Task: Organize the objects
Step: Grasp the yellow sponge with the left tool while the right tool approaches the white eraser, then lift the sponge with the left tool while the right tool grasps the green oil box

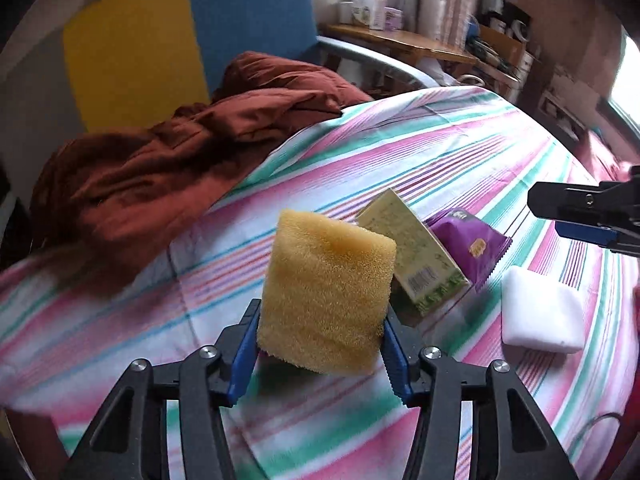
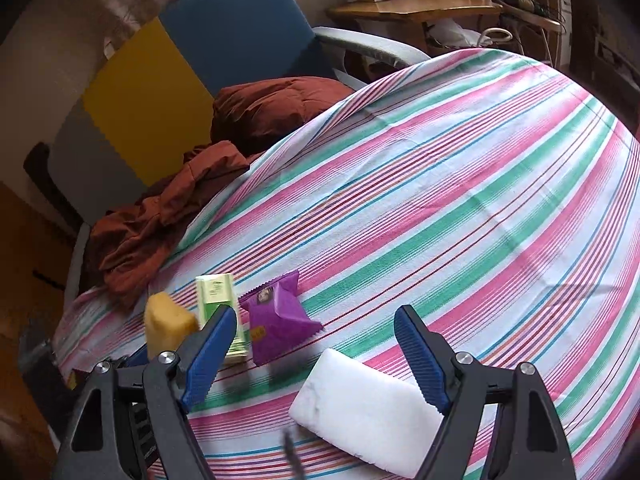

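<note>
Left wrist view: left gripper (image 1: 322, 334) pinches a porous yellow sponge (image 1: 326, 294), tilted, lifted off the striped cloth (image 1: 440, 152); green carton (image 1: 412, 254) and crinkly purple packet (image 1: 470, 242) just beyond.
Right wrist view: right gripper (image 2: 316, 352) spread wide (level), smooth white block (image 2: 366, 412) below, between its fingers.

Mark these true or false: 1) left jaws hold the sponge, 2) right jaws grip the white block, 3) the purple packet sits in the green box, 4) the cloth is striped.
1) The left gripper is shut on the yellow sponge. True.
2) The right gripper grips the white block. False: its jaws stand open above the block.
3) The purple packet sits inside the green box. False: it lies on the cloth beside the box.
4) The cloth is striped. True.
</note>
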`<state>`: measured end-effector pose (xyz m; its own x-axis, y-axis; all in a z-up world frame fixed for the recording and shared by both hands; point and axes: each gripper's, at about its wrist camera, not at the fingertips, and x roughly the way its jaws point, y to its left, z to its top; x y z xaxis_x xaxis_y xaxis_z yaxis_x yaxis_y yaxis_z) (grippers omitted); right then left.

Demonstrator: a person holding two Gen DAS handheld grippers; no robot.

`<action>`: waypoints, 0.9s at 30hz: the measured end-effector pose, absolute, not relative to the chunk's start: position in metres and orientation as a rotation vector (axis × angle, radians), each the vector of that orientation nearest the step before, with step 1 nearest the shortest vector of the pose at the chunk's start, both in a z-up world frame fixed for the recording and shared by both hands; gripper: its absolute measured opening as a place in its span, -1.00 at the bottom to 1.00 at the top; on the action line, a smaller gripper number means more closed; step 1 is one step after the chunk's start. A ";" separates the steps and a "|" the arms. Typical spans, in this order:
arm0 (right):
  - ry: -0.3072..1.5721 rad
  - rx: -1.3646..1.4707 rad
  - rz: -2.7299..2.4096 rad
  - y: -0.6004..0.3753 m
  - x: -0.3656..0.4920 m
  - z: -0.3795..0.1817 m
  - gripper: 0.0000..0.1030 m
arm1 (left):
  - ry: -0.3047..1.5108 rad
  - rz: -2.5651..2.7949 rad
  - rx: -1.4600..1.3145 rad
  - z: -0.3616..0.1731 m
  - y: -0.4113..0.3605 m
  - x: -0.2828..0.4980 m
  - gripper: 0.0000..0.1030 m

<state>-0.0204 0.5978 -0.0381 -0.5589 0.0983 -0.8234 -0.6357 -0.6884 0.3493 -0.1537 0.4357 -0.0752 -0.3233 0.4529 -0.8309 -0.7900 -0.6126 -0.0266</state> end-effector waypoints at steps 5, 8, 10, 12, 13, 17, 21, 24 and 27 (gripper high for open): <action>0.864 -1.163 2.276 0.593 -0.024 -0.038 0.60 | 0.495 2.088 -1.118 -0.073 0.419 -0.140 0.07; 0.835 -1.160 2.295 0.590 -0.024 -0.036 0.60 | 0.459 2.147 -1.147 -0.074 0.407 -0.130 0.07; 0.805 -1.165 2.307 0.587 -0.026 -0.034 0.60 | 0.434 2.191 -1.173 -0.077 0.400 -0.123 0.06; 0.780 -1.169 2.317 0.584 -0.027 -0.033 0.60 | 0.407 2.228 -1.193 -0.082 0.395 -0.115 0.06; 0.768 -1.173 2.321 0.582 -0.028 -0.033 0.60 | 0.402 2.249 -1.177 -0.082 0.393 -0.112 0.06; 0.729 -1.192 2.340 0.577 -0.031 -0.034 0.60 | 0.349 2.285 -1.155 -0.083 0.386 -0.105 0.07; 0.706 -1.205 2.359 0.572 -0.034 -0.033 0.60 | 0.266 2.264 -1.162 -0.081 0.381 -0.110 0.21; 0.692 -1.215 2.370 0.569 -0.037 -0.034 0.60 | 0.205 2.232 -1.177 -0.080 0.379 -0.114 0.39; 0.683 -1.221 2.379 0.567 -0.039 -0.034 0.60 | 0.162 2.209 -1.190 -0.076 0.378 -0.115 0.43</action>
